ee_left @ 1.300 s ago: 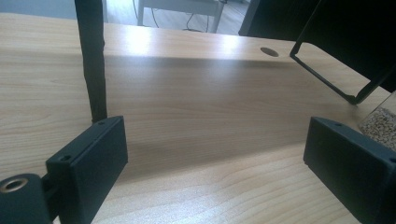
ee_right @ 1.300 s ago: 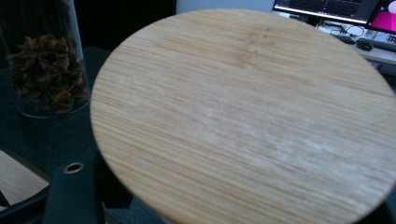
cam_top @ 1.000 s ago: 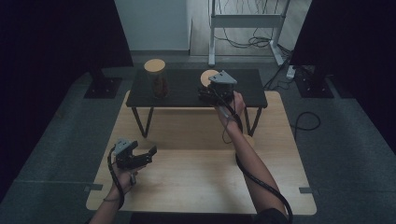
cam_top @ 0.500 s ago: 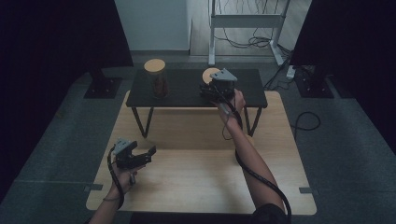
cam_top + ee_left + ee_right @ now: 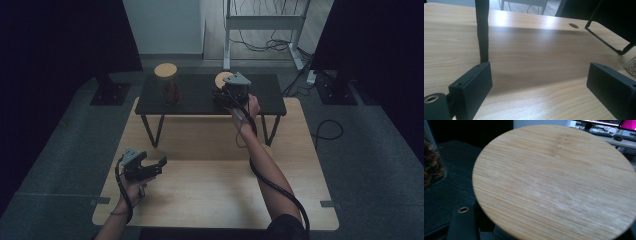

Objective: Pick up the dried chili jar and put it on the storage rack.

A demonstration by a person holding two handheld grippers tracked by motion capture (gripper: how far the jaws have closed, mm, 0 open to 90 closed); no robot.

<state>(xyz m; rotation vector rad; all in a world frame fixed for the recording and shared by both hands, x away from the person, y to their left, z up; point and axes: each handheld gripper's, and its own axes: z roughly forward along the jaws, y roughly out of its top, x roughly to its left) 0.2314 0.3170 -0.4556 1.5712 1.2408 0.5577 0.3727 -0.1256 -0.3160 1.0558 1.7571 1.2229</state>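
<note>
Right tool (image 5: pixel 226 95) — clamped on the round bamboo-lidded jar (image 5: pixel 554 182), which stands on the low black shelf (image 5: pixel 200 97) at its right end | left tool (image 5: pixel 147 167) — jaws spread wide, nothing between, low over the light wooden table (image 5: pixel 200 195) | second glass jar with brown contents (image 5: pixel 167 85) stands at shelf left
</note>
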